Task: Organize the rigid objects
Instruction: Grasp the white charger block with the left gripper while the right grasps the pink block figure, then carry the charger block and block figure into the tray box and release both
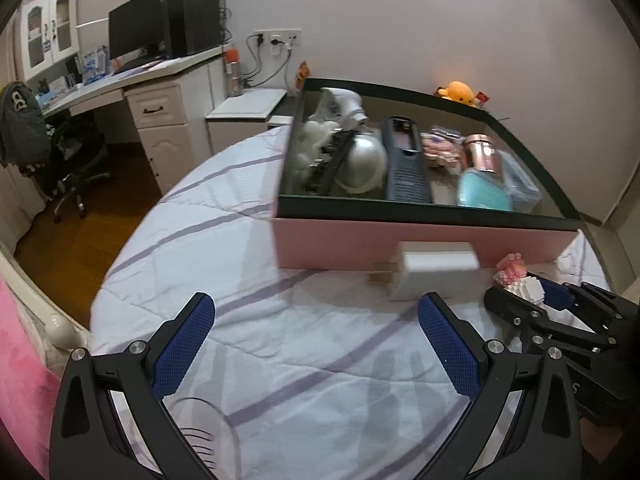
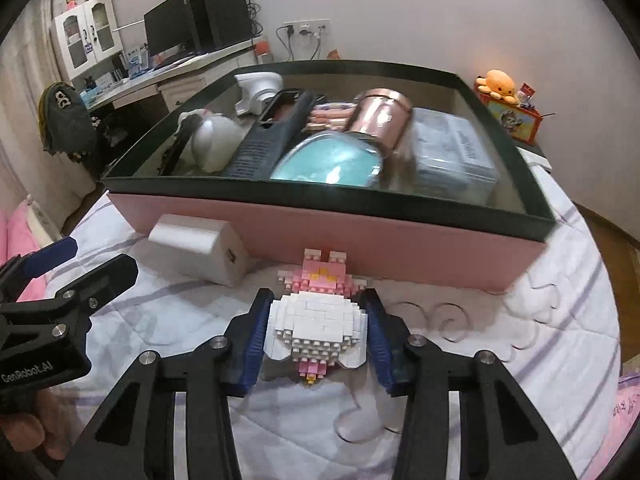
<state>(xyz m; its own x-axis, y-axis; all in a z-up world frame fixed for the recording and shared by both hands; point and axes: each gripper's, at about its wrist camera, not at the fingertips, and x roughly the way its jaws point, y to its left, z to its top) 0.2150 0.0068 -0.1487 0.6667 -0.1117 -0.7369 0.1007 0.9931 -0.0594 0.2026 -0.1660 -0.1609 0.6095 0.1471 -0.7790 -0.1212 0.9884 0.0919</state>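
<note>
**2 loose pieces are waiting outside the box, and you are gripping 1 of them**

2 things are lying on the striped bedsheet [image 1: 280,360] just in front of the near pink wall of the storage box [image 2: 360,240]: a white charger block [image 2: 204,248] to the left and a pink-and-white brick figure [image 2: 318,324] to the right. You are holding the right gripper [image 2: 318,340] around the figure, its blue pads pressing on the white body from both sides, so the widest, flattest part is taking the squeeze, not the thin pink wings. That looks like a sensible hold, since a built brick model may shed pieces if pinched at an edge.

You are keeping the left gripper [image 1: 316,344] wide apart and empty, pointing down toward the sheet with the charger block just beyond its right finger. It seems to be lining up for that block as the next pick.

Inside the box, a teal case [image 2: 328,160], a copper tin [image 2: 380,120] and a dark comb-like tool [image 2: 264,140] are lying packed side by side, so free room appears scarce; the far right corner may be the likeliest spot.
</note>
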